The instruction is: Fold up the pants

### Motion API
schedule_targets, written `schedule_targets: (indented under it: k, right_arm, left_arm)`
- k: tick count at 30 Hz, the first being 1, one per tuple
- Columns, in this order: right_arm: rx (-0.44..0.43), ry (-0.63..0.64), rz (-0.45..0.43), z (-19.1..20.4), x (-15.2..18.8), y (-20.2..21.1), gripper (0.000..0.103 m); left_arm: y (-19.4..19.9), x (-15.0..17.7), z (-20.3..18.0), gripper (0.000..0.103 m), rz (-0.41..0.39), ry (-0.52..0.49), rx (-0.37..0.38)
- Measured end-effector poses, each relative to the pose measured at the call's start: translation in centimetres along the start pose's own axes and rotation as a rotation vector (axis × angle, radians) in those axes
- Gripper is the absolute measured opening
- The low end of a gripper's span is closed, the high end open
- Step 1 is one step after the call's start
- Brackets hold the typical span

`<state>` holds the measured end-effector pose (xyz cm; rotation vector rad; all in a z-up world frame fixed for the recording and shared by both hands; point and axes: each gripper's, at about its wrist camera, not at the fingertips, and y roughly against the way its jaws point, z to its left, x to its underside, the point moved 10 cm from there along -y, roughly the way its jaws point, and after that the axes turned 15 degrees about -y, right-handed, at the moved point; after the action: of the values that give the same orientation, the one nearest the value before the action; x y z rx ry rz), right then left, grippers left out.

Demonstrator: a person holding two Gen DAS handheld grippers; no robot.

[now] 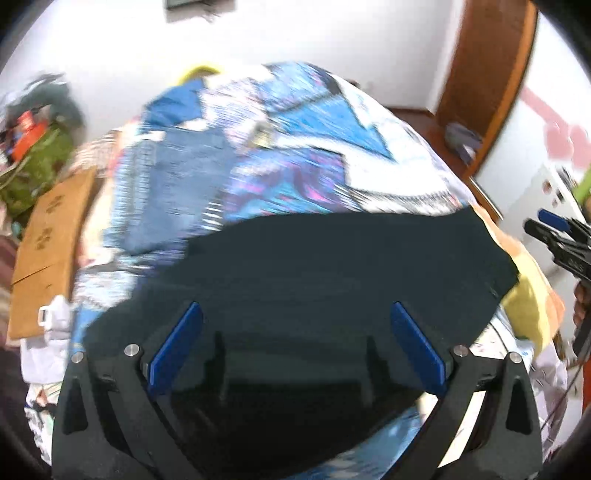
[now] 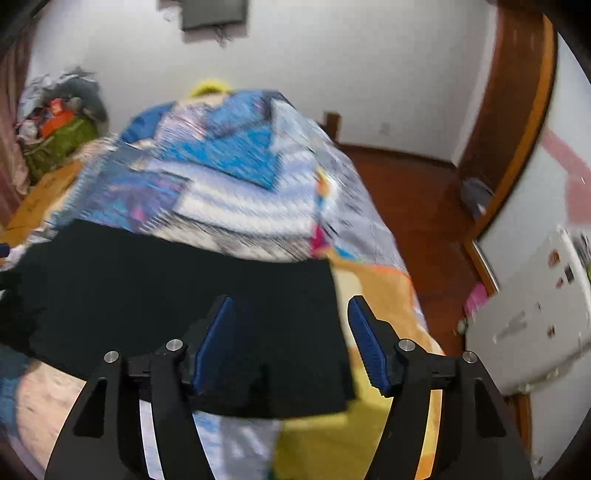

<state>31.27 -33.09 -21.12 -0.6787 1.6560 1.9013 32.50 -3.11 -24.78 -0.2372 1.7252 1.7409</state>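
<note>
Bed under a blue, white and purple patterned quilt (image 1: 295, 147), against a white wall (image 1: 295, 33); red-brown wooden floor (image 2: 413, 192) to the right, flat brown cardboard box (image 1: 48, 236) to the left. No readable writing. Dark folded pants (image 1: 314, 266) flat on the quilt's near end. Left gripper (image 1: 293, 325) released, spread above the pants; right gripper (image 2: 291, 317) likewise unclenched, over their right edge.

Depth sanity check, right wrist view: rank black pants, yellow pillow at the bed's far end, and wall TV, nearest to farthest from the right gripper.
1. Black pants: under the right gripper.
2. Yellow pillow: bed's far end.
3. Wall TV: top, on the back wall.
</note>
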Motion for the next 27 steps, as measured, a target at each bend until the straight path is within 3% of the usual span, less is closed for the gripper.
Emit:
schedule_targets:
  k: [6,11,14,18,23,24,27]
  right_arm:
    - [-0.122,0.085,-0.010,9.2,-1.1,0.0,0.065]
    - [-0.226,0.152,0.048,17.1,-0.6,-2.3,0.065]
    - [-0.272,0.195,0.088,21.3,0.1,-3.8,0.065]
    - [-0.305,0.278,0.137,26.7,1.2,-6.1,0.065]
    - [-0.333,0.341,0.218,31.6,2.5,-9.4,0.065]
    - [-0.345,0.347,0.241,32.5,2.9,-10.4,0.065]
    - [-0.358,0.370,0.331,34.6,4.4,-13.0,0.064]
  left_arm:
    - [2.4,3.7,10.8,0.102,-0.006,0.138,-0.120]
    - [1.3,10.0,19.3,0.102,0.073,0.300,-0.173]
    - [-0.7,13.9,22.7,0.102,0.140,0.377,-0.168]
    - [-4.1,18.2,24.6,0.102,0.233,0.446,-0.119]
    - [-7.7,20.1,23.2,0.102,0.278,0.458,0.029]
    - [-8.1,19.9,22.7,0.100,0.261,0.453,0.069]
    - [-8.7,19.0,21.2,0.077,0.212,0.475,0.196]
